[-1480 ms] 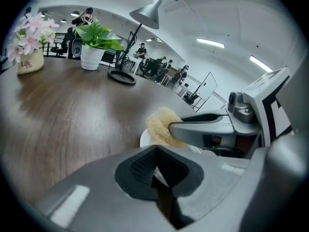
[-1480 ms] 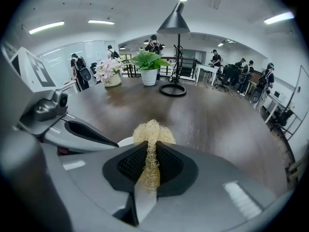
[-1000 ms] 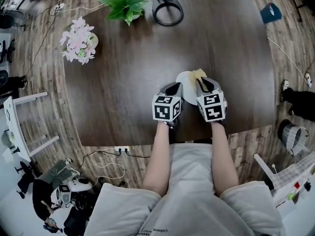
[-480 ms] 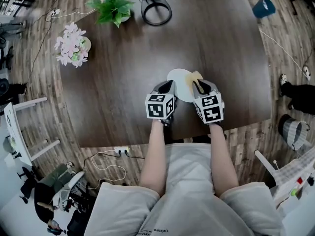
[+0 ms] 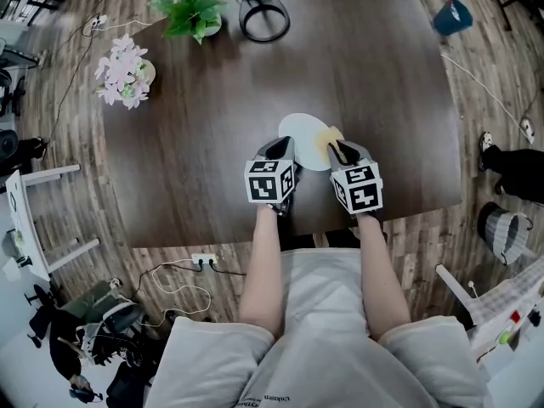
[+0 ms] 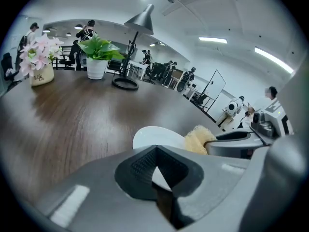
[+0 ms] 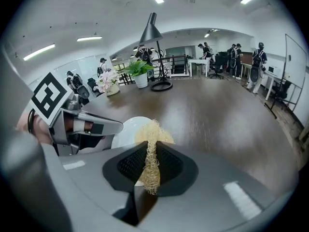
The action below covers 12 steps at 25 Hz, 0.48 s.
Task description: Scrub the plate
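Observation:
A white plate (image 5: 299, 136) lies on the dark wooden table (image 5: 212, 143), near its front edge. My left gripper (image 5: 277, 150) is shut on the plate's near left rim; in the left gripper view a strip of the white plate (image 6: 153, 136) shows pinched between the jaws of the left gripper (image 6: 155, 152). My right gripper (image 5: 342, 152) is shut on a yellowish fibrous scrubber (image 5: 328, 138), which rests on the plate's right part. In the right gripper view the scrubber (image 7: 151, 146) sticks out past the right gripper (image 7: 150, 152) over the plate (image 7: 126, 128).
A pot of pink flowers (image 5: 123, 75), a green plant (image 5: 191, 11) and a black lamp base (image 5: 263, 15) stand at the table's far left. A blue bin (image 5: 450, 15) sits on the floor to the right. The table's front edge runs just behind both grippers.
The view has shifted, so plate and grippers sit further left in the picture. The scrubber has slid from the plate's far right rim toward its right middle.

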Tool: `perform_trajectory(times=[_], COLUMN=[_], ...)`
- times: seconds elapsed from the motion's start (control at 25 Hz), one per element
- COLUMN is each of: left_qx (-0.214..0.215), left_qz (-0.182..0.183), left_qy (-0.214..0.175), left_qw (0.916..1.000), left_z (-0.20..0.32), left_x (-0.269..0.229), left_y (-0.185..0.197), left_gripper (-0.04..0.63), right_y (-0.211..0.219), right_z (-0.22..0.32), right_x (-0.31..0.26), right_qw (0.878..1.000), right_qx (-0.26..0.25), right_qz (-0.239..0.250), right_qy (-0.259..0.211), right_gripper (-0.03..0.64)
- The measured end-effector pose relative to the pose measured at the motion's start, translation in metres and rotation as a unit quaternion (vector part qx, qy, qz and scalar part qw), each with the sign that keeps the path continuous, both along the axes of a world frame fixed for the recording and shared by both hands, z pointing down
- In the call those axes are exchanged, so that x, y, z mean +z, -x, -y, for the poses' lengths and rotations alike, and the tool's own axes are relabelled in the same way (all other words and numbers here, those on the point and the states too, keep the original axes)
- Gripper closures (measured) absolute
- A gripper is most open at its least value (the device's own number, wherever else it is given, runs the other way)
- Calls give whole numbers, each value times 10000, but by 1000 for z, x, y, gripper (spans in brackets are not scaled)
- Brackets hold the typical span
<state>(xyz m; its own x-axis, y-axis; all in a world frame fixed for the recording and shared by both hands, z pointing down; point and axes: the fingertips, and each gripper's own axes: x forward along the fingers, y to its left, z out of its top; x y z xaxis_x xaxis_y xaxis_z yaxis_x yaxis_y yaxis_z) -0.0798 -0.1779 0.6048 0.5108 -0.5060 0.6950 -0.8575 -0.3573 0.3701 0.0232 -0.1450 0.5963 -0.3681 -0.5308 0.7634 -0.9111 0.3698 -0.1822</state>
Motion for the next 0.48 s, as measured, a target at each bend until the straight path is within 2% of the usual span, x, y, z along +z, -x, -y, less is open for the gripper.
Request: perform_trajectory(times=[0.24,0.48], left_qx=[-240,-425], left_qz=[-5,43], left_qy=[-198,-219], left_qw=[9995,9988], left_z=[-13,-35], left_x=[-14,-18], left_y=[1,0], left_gripper=[594,594], right_y=[-1,-2], right_z=[-19,-37], right_x=[0,-1], right_qw=[9998,9991], right_qx=[-197,-420], right_qz=[26,40], right_qy=[-13,-7], right_gripper=[546,546])
